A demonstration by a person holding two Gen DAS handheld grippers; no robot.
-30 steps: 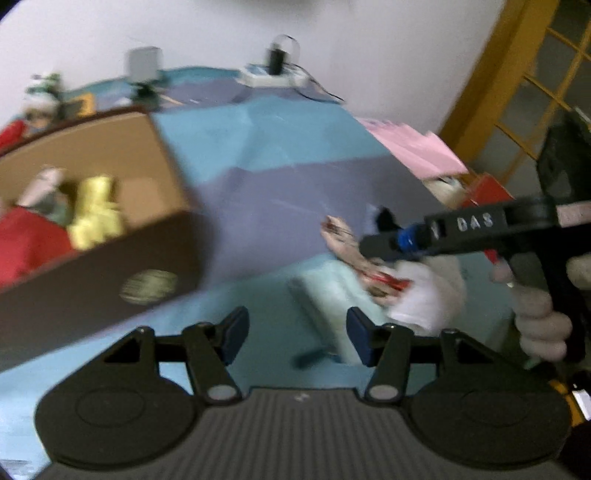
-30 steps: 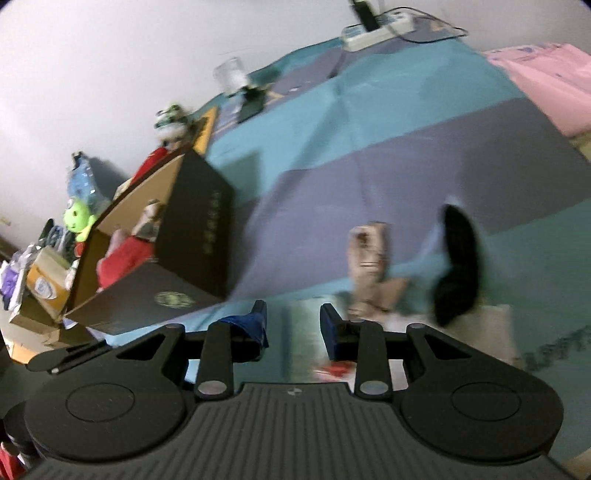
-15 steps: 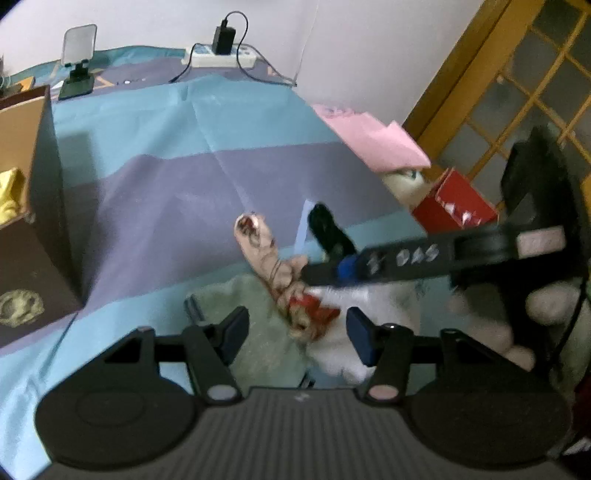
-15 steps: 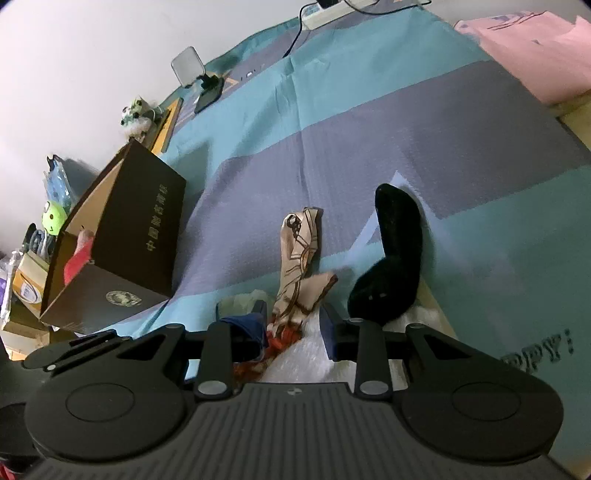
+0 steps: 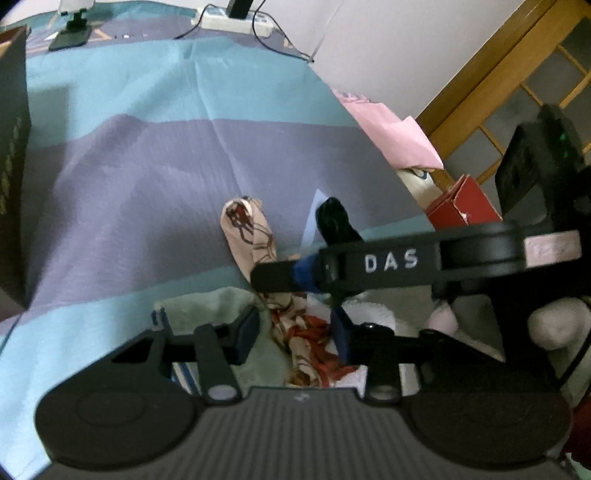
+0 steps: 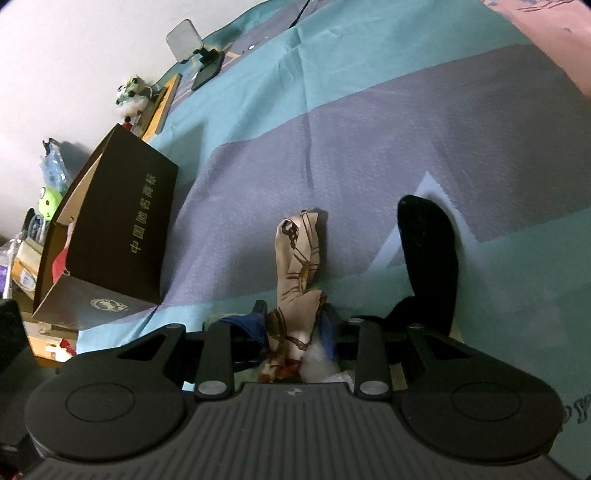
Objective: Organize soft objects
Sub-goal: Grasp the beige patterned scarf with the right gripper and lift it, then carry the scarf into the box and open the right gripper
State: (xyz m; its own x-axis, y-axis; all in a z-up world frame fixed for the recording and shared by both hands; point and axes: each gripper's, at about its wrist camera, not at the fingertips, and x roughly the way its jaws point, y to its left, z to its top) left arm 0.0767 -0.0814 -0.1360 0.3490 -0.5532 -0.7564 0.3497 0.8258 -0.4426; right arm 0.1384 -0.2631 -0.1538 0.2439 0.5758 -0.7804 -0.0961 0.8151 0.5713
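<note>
Left wrist view: the left claw (image 5: pixel 293 334) points down at a patterned scarf (image 5: pixel 258 254) lying on a striped teal and purple cover (image 5: pixel 147 166). The jaws are closing with the near, crumpled part of the scarf between them; the pads stand apart from the cloth on both sides. A pale green cloth (image 5: pixel 207 306) lies under the left finger, and a white fluffy item (image 5: pixel 373 314) sits just right of the right finger. The right claw (image 5: pixel 284 275) enters from the right, marked "DAS", its tip over the scarf's middle. A black sock (image 5: pixel 334 221) lies just right of the scarf's far end. A power strip (image 5: pixel 232 20) sits at the far edge, a red box (image 5: pixel 461 205) off the right side.

Right wrist view: the right claw (image 6: pixel 293 330) has the scarf (image 6: pixel 301 258) between its jaws, which are closing; the blue pads sit close against the cloth, but firm contact cannot be confirmed. The black sock (image 6: pixel 428 254) lies to the right, well apart from a dark open box (image 6: pixel 122 229) at the left. A phone stand (image 6: pixel 192 44) is at the far left.
</note>
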